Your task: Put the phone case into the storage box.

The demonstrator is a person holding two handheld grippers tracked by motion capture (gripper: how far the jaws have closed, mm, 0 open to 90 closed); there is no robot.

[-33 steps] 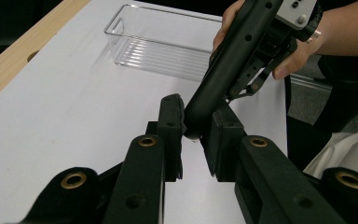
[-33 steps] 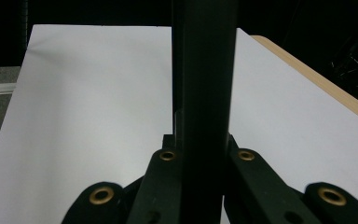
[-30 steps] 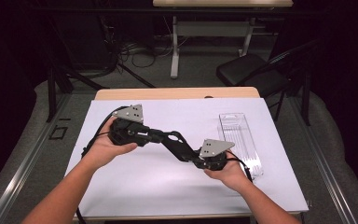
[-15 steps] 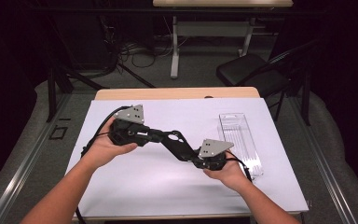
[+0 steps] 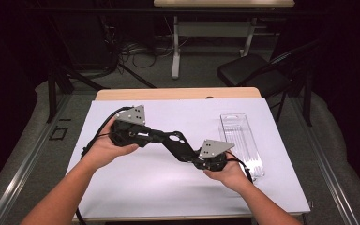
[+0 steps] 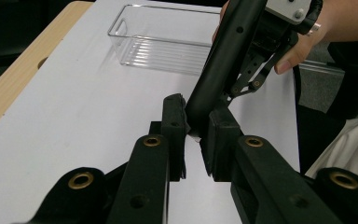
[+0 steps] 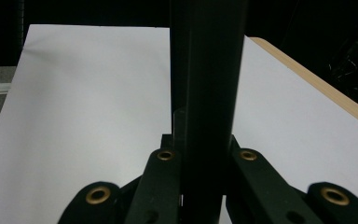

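Observation:
The person's two hands hold both grippers low over the white sheet (image 5: 159, 187), jaws pointing at each other and interlocked mid-table. My left gripper (image 5: 180, 142) reaches in from the left with its grey plate on top. In the left gripper view it (image 6: 196, 128) is shut on the tip of the right gripper's black jaw (image 6: 223, 56), which slants down from the upper right. My right gripper (image 5: 171, 139) comes from the right. In the right gripper view it (image 7: 200, 140) is shut on the left gripper's black jaw (image 7: 205, 70), which stands upright between its pads.
A clear plastic tray (image 5: 241, 140) lies lengthwise on the sheet just right of the right hand; it is empty in the left gripper view (image 6: 163, 42). The wooden table edge (image 5: 178, 93) runs along the far side. A black chair (image 5: 253, 75) stands beyond the table.

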